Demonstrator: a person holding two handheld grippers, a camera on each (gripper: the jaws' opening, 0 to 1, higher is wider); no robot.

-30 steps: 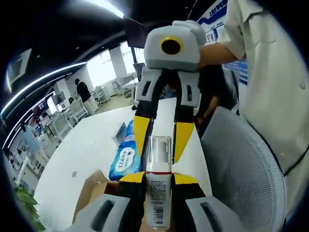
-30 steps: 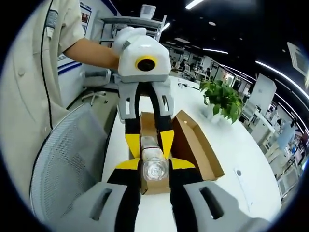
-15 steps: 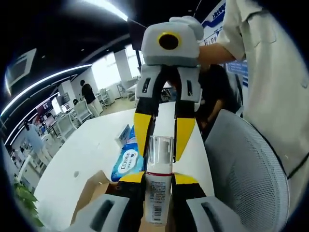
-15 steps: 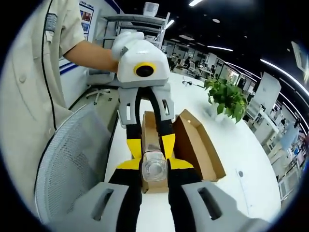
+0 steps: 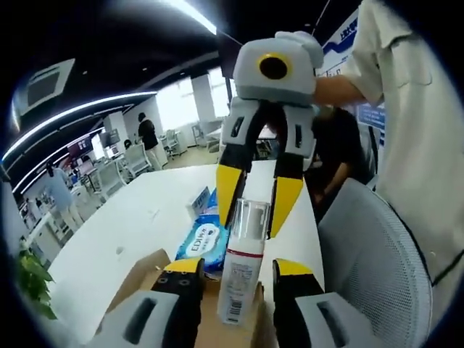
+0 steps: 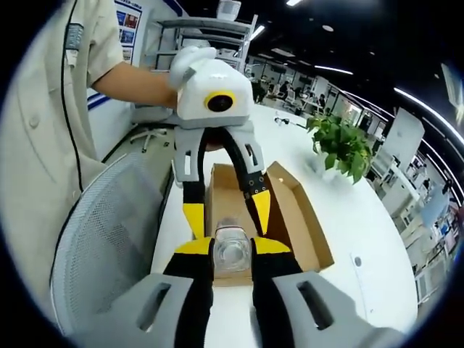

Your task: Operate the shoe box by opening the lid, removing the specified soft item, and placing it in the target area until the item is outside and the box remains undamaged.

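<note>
The right claw (image 6: 232,250) pinches the bottle (image 6: 233,250) by its bottom end, while the left claw (image 5: 230,270) is spread wide — its yellow tips stand on each side of the bottle (image 5: 241,272) and do not touch it. In the left gripper view the right claw (image 5: 259,206) reaches in from above and the bottle's clear cap points up at it, and just under the bottle is the brown box (image 6: 301,217), open on the white worktop (image 6: 348,217). A blue pack of wipes (image 5: 206,242) lies on the worktop just past the box, a mesh chair (image 5: 370,268) stands at the worktop's side, and a green plant (image 6: 339,148) sits farther along it.
</note>
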